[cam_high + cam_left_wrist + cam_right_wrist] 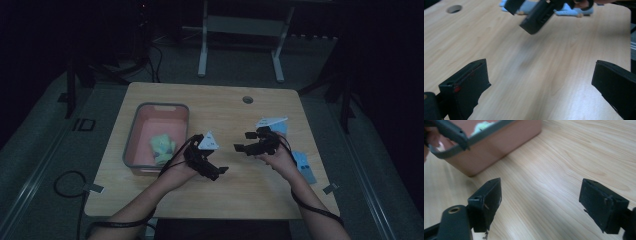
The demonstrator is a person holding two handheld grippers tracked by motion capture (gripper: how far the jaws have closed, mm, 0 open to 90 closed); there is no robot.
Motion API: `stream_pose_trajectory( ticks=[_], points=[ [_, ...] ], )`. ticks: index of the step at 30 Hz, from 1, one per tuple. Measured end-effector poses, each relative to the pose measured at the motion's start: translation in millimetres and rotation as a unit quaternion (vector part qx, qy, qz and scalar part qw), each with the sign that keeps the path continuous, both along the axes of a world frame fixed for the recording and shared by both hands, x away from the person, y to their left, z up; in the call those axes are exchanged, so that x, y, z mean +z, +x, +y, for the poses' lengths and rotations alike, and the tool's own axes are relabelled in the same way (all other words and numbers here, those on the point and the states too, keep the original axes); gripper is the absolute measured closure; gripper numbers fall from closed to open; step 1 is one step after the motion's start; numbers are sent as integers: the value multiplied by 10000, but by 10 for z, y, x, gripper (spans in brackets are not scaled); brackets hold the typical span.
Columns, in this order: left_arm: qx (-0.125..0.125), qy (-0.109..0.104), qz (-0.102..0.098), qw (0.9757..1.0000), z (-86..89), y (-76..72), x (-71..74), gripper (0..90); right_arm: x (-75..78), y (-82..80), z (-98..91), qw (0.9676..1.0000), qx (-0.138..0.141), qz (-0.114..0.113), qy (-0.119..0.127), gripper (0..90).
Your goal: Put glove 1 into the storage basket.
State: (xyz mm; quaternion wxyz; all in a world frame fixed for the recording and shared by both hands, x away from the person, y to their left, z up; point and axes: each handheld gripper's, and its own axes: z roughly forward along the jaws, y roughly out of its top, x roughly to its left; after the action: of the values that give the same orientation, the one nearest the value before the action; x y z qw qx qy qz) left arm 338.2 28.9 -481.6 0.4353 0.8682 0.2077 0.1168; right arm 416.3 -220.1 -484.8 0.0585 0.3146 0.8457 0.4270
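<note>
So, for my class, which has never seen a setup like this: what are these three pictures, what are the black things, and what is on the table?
There is no robot arm here: a person holds a black two-jaw tool in each hand. The high view looks down on a wooden table from above. In it the left gripper and the right gripper face each other over bare wood. The other two pictures come from small cameras riding on the tools, each looking along its own jaws. Both pairs of jaws stand wide apart with nothing between them.

On the table lies a pink tray with a grey rim, holding a yellow-green soft thing. Pale blue items lie beside the person's right hand; what they are is unclear.
</note>
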Motion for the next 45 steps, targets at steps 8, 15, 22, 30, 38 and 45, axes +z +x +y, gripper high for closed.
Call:
stream_pose_trajectory(
  ticks=[8, 15, 22, 30, 38, 45],
  points=[
    [-151, -93, 58, 9998, -155, -59, -139, 12, -34, -39, -294, 9995, -172, -263, -52, 290],
    [-305, -79, 55, 9995, -292, -198, -428, 12, -76, 4, -639, 9977, -540, -369, -203, 373],
    [-274, -185, 47, 9994, -250, -253, -633, 12, -109, 140, -914, 9942, -928, -413, -354, 431],
    [-281, -160, 18, 9995, -186, -278, -732, 12, -180, 408, -1097, 9888, -1325, -337, -598, 504],
    [-190, -326, -68, 9993, -115, -278, -755, 13, -234, 691, -1215, 9804, -1720, -391, -882, 601],
    [-98, -330, -48, 9994, -79, -263, -786, 12, -359, 872, -1259, 9777, -1799, -207, -1062, 610]
  ],
)
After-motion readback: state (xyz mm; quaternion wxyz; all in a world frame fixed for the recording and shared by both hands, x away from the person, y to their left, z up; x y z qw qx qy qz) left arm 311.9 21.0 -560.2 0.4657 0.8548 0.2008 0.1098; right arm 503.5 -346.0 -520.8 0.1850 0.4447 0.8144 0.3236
